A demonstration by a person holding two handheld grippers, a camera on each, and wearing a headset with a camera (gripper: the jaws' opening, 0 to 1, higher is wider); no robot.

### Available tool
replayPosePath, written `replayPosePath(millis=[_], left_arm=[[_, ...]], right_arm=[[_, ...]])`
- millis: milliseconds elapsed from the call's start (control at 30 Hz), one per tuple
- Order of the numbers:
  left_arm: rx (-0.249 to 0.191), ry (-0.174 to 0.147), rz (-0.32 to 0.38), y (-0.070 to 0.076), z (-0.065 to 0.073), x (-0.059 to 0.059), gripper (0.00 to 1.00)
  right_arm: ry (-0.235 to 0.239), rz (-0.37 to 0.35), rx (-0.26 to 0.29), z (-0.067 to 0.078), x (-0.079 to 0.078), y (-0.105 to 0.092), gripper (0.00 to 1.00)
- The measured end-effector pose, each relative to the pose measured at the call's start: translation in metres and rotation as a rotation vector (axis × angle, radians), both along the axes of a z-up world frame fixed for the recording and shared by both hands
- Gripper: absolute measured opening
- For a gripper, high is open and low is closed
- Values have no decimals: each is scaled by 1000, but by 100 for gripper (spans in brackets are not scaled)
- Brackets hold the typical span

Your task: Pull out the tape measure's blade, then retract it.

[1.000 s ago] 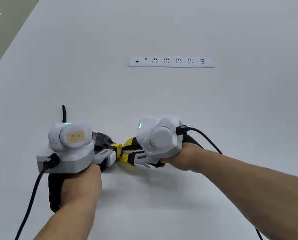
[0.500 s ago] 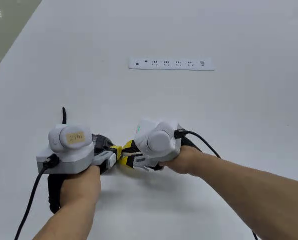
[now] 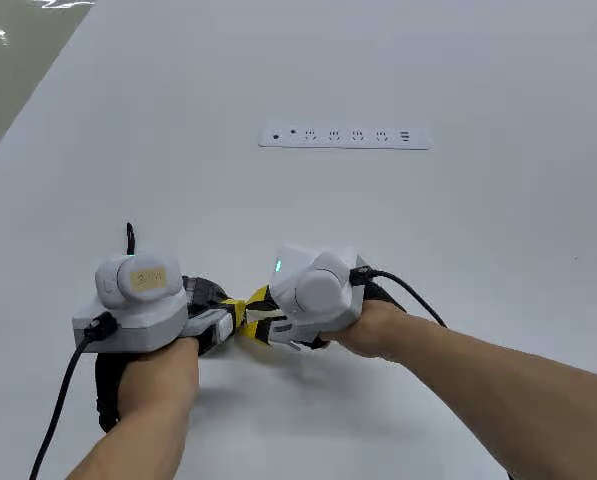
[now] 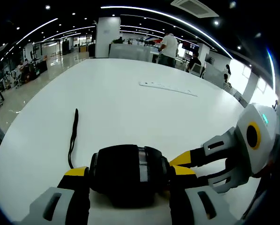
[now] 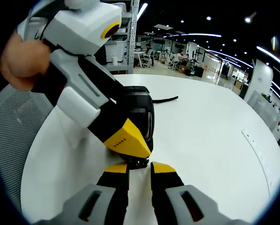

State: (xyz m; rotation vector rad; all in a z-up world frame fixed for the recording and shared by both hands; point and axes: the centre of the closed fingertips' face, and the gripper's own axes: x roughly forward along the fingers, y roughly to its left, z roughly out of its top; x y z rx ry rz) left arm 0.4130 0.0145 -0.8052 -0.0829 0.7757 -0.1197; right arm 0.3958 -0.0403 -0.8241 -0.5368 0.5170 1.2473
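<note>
- The person's left hand and right hand wrap the handles. From the head view they and the gripper bodies cover most of the tape measure, leaving a dark edge and yellow tips.
- The left gripper is clamped on the tape measure. Its two yellow-tipped jaws press the black case from either side, and the case sits right between them on the white worktop.
- The underside of the case and its contact with the worktop are cut off by the jaws in the left gripper view.
- The case stands on edge with its flat faces against the left gripper's jaws. Its mouth points sideways, out of that gripper's grasp and toward the right gripper.
- The right gripper's jaws are drawn close together, with the small dark end hook pinched between their yellow tips, just at the case mouth.
- How much blade is out is hard to make out, since the tips crowd that spot.
- A black strap trails from the case along the worktop, beyond the left gripper and to its left.
- A white power strip lies well beyond both grippers.
</note>
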Motion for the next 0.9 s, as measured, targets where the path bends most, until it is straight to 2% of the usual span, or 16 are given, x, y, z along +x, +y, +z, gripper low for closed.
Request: replayPosePath(millis=[200, 500, 900], left_arm=[[2, -9, -8, 0, 3, 0, 66], [12, -39, -54, 0, 15, 2, 70], [10, -29, -153, -1, 19, -4, 78]], right_arm=[[-9, -20, 6, 3, 0, -4, 18], [-7, -47, 15, 9, 0, -17, 28], [25, -135, 45, 16, -1, -42, 45]])
